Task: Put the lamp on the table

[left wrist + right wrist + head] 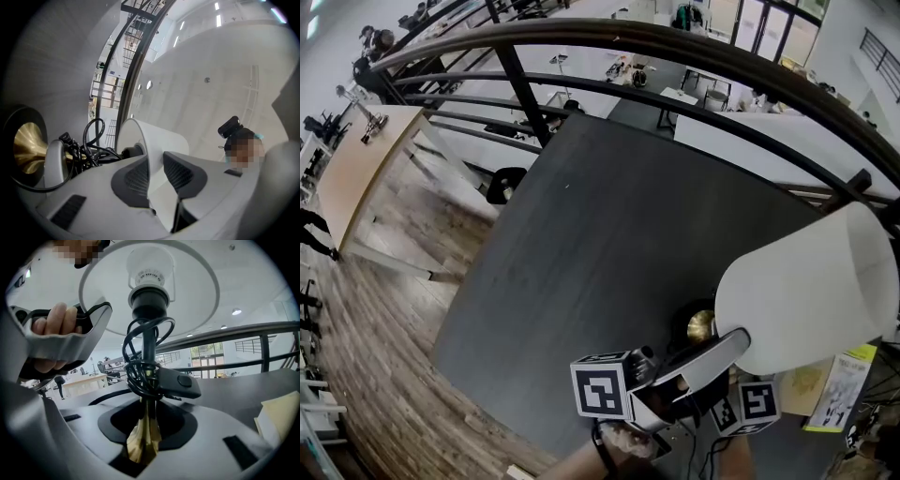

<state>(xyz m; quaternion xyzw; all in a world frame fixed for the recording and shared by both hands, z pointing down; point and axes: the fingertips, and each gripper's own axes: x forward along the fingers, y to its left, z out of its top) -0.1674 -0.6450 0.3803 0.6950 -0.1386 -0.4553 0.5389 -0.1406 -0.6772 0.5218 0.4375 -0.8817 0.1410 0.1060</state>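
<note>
The lamp has a white shade [811, 291], a brass stem and a round dark base [701, 325]. It hangs tilted over the near right part of the dark grey table [600, 234]; whether the base touches the table I cannot tell. My left gripper [154, 176] is shut on the shade's rim [152, 140], one pad on each side of the thin wall. My right gripper [143, 427] is shut on the brass stem [143, 439], just below the black cable [140, 369] coiled round it with its switch [180, 383]. In the head view the left gripper [727, 347] reaches to the shade's lower edge.
A black curved railing [675, 47] runs round the table's far side, with a lower floor and a wooden table [356, 169] beyond. A yellow booklet [839, 384] lies at the table's near right. The table's left edge [469, 281] drops to wooden flooring.
</note>
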